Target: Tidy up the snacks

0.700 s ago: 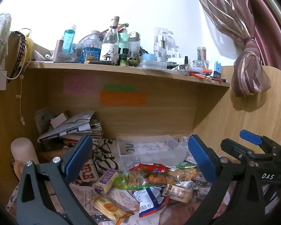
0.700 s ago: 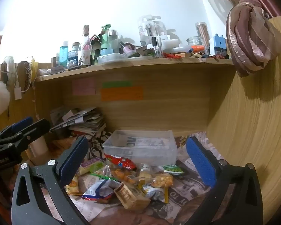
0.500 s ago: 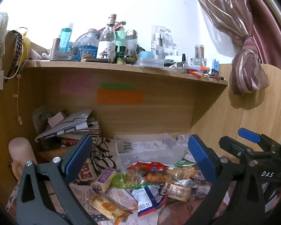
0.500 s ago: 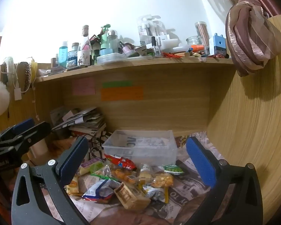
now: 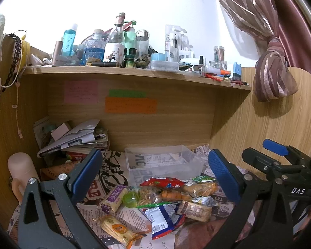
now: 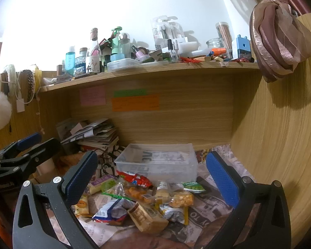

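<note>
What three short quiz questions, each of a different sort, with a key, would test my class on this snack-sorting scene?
1. True or false: the clear plastic box already holds snacks.
2. Which lies nearest the box's front wall? A) red packet B) brown bar C) blue-and-white packet
3. Fill in: the jaws of the left gripper and the right gripper are both ____.

Key: 1 false, it looks empty, with the snack pile in front of it; 2 A; 3 open, holding nothing.

Clear plastic bin (image 5: 163, 159), glossy snack wrappers (image 5: 161, 199), printed newspaper lining (image 6: 213, 203), matt wood-grain shelf (image 5: 134, 70), satiny curtain (image 5: 271, 76)
</note>
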`<action>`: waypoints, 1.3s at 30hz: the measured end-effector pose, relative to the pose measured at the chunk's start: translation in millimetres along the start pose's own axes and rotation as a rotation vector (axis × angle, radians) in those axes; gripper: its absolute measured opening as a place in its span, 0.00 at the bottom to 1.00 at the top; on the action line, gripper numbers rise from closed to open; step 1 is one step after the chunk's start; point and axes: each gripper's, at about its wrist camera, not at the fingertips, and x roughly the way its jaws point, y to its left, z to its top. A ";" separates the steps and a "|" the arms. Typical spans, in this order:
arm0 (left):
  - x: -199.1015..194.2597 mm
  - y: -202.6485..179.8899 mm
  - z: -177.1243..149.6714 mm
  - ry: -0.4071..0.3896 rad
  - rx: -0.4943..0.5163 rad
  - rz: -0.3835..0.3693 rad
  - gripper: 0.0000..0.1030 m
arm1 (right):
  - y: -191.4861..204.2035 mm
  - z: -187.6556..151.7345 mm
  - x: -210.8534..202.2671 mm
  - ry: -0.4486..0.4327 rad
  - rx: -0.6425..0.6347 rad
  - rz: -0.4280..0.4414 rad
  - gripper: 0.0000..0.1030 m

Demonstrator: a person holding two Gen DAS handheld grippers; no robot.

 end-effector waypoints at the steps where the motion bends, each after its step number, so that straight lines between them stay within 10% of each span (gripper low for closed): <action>1: 0.2 -0.5 0.0 0.000 0.001 0.002 1.00 | 1.3 -0.4 0.2 -0.002 -0.001 -0.001 1.00; 39: 2.6 -2.7 -1.9 -0.001 0.011 0.006 1.00 | -0.9 -1.2 1.6 0.005 0.015 0.006 1.00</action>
